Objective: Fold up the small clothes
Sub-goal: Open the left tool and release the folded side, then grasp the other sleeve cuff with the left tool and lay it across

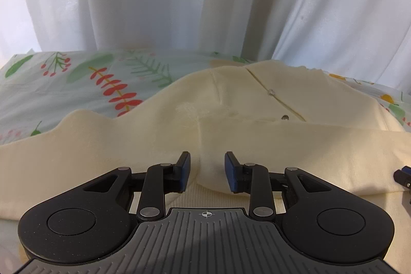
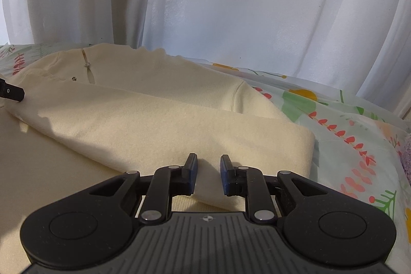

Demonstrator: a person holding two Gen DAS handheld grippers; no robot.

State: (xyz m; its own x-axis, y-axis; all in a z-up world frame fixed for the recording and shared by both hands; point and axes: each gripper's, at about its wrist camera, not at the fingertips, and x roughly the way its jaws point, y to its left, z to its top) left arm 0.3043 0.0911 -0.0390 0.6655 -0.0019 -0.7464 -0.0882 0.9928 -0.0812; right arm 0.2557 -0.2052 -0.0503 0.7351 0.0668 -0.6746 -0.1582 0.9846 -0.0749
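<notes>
A cream knit top [image 1: 231, 104] lies flat on the flowered sheet, collar and small buttons [image 1: 271, 92] at the far end. One sleeve is folded across the body [image 2: 154, 125]. My left gripper [image 1: 207, 171] is open, its jaws either side of a raised fold of the cream cloth near the hem. My right gripper [image 2: 208, 172] is open too, low over the folded sleeve's near edge, with cloth between its jaws. A tip of the right gripper shows at the left view's right edge [image 1: 403, 175]. A tip of the left gripper shows at the right view's left edge [image 2: 11, 91].
The flowered sheet [image 1: 77, 84] covers the surface on the left and also on the right [image 2: 346, 135]. White curtains [image 2: 231, 4] hang close behind the far edge. A bit of lilac fabric [image 2: 407, 158] sits at the far right.
</notes>
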